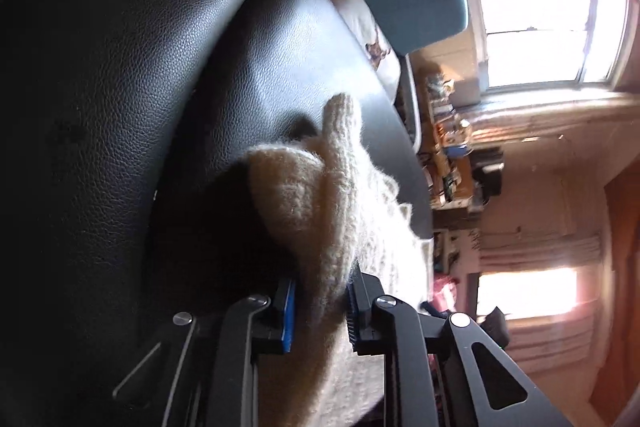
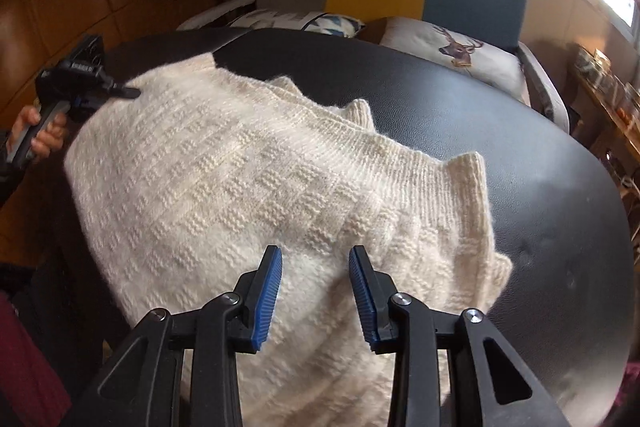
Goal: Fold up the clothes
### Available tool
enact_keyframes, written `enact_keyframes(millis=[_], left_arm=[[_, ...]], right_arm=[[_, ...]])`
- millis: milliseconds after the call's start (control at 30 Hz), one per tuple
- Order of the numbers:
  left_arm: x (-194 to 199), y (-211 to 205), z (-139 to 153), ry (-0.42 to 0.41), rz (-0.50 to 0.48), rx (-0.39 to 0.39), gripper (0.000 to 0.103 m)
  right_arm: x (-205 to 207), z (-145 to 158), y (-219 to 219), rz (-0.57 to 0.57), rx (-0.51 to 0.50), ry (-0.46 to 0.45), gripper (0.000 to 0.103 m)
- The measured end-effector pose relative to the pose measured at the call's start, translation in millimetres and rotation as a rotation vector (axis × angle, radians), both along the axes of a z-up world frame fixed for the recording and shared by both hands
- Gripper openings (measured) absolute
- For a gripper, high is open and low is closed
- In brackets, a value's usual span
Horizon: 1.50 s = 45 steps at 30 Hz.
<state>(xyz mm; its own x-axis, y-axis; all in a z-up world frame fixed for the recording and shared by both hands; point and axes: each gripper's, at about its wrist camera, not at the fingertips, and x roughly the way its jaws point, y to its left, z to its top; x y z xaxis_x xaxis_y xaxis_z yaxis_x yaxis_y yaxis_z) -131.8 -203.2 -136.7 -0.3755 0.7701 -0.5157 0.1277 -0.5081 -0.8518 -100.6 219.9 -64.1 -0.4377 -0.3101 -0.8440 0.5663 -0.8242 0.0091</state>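
Left wrist view: the left tongs (image 1: 320, 311), at lower centre of the frame, are clamped on a bunched edge of the cream knit sweater (image 1: 312, 203), which bulges up between the blue pads against the black padded surface (image 1: 140, 67). The thick, fuzzy wool folds into a soft roll under the grip; it is judged limp, compressible and moderately heavy, unlikely to slip.

Right wrist view: the right tongs (image 2: 316, 301), at lower centre, stand apart above the sweater (image 2: 208, 179), holding nothing. The garment lies spread over the surface (image 2: 500, 115), ribbed hem toward the upper right, one side draping off the near left edge. At far left a hand (image 2: 40, 133) holds the left tongs (image 2: 120, 93) at the garment's edge. Ribbed hems and corners are judged the firmest places to grip.
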Motion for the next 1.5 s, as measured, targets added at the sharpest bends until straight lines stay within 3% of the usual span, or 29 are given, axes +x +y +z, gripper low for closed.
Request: enact_keyframes(millis=[200, 333, 767, 1167, 1333, 1500], left_arm=[[-9.9, -1.7, 12.5, 0.035, 0.030, -0.002, 0.018], [-19.0, -3.0, 28.7, 0.060, 0.030, 0.006, 0.017], [-20.6, 44.4, 89.8, 0.173, 0.021, 0.245, 0.017], [-23.1, 172.3, 122.9, 0.159, -0.097, 0.303, 0.017], [-11.2, 231.5, 116.0, 0.100, -0.167, 0.302, 0.017], [-11.7, 286.9, 94.0, 0.026, -0.195, 0.246, 0.017]], right_arm=[[-13.7, -2.2, 11.6, 0.114, 0.119, -0.078, 0.035], [-15.7, -18.6, 10.5, 0.169, 0.127, -0.151, 0.035], [-1.5, -23.2, 15.7, 0.073, 0.066, -0.145, 0.038], [11.7, -23.4, 26.5, 0.088, -0.061, -0.137, 0.038], [19.6, -25.3, 34.7, 0.085, -0.139, -0.124, 0.038], [20.5, -26.3, 40.7, 0.085, -0.202, -0.117, 0.038]])
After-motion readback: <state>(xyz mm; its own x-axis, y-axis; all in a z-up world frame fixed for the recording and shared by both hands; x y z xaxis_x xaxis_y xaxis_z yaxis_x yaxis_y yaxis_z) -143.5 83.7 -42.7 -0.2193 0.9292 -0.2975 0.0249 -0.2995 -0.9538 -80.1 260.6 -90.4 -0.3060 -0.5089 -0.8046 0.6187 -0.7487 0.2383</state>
